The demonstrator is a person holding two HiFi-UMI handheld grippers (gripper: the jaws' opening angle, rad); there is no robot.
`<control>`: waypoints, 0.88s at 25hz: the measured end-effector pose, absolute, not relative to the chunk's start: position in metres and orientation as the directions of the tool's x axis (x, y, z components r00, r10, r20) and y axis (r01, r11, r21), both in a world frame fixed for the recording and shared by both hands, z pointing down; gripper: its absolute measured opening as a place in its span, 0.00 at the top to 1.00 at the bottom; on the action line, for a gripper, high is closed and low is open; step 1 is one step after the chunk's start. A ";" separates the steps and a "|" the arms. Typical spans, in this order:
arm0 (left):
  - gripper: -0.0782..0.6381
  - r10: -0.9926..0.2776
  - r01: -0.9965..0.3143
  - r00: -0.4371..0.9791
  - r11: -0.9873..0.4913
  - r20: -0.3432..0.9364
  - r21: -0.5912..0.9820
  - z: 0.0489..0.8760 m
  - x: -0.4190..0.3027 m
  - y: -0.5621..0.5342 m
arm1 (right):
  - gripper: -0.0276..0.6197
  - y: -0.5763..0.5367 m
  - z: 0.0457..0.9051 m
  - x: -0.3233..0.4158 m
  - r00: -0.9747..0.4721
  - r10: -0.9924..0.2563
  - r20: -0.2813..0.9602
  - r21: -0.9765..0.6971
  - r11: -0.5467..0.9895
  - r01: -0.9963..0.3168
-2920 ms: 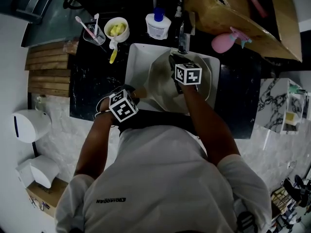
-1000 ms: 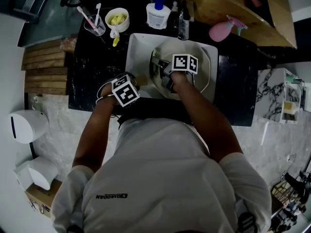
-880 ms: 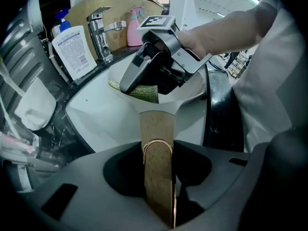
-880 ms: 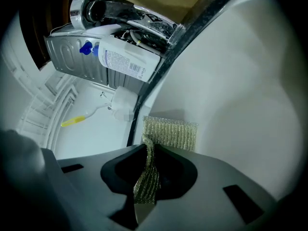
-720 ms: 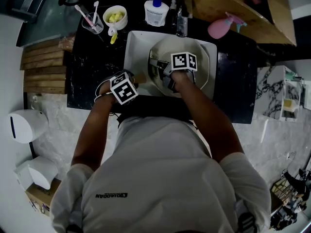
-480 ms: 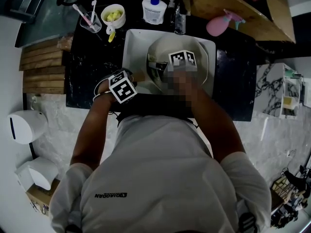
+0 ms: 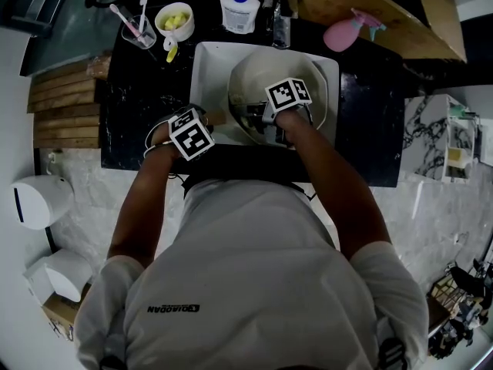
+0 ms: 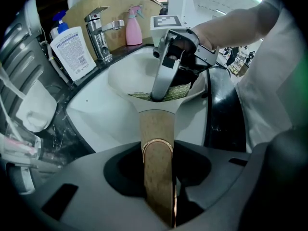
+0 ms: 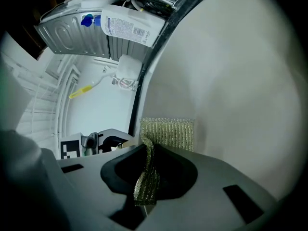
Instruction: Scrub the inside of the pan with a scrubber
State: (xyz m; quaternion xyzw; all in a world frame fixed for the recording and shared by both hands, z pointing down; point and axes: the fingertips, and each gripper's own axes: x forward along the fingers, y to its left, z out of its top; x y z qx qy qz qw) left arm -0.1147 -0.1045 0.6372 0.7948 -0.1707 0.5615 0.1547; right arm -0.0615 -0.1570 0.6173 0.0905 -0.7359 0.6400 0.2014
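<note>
A cream pan [image 7: 312, 72] lies tilted in the white sink [image 7: 206, 68]. Its wooden handle [image 8: 156, 143] runs between the jaws of my left gripper [image 8: 158, 182], which is shut on it at the sink's near left [image 7: 209, 123]. My right gripper [image 9: 147, 177] is inside the pan, shut on a green-gold mesh scrubber [image 9: 168, 131]. The scrubber's free end lies flat against the pan's inner wall [image 9: 231, 71]. From the left gripper view the right gripper [image 8: 159, 96] stands over the scrubber [image 8: 182, 91] near the pan's bottom.
A chrome faucet [image 8: 98, 32], a white soap bottle [image 8: 72, 44] and a pink spray bottle [image 8: 134, 25] stand behind the sink. On the black counter [image 7: 139, 99] are a cup of toothbrushes [image 7: 135, 29] and a bowl of yellow pieces [image 7: 173, 20]. Wooden slats [image 7: 65, 106] lie at the left.
The right gripper has slid across the inside of the pan with the scrubber and swung round a little. The left gripper has kept its hold on the handle in the same place.
</note>
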 end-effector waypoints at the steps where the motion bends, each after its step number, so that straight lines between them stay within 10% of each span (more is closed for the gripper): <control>1: 0.69 -0.097 -0.445 0.311 -0.894 0.945 0.055 0.637 -0.115 -0.105 | 0.85 -0.155 0.617 -0.061 -0.902 0.135 0.410 -0.907 0.167 -0.387; 22: 0.69 -0.096 -0.443 0.308 -0.895 0.947 0.053 0.637 -0.115 -0.104 | 0.85 -0.092 0.625 -0.006 -0.720 0.518 0.461 -0.887 0.253 -0.386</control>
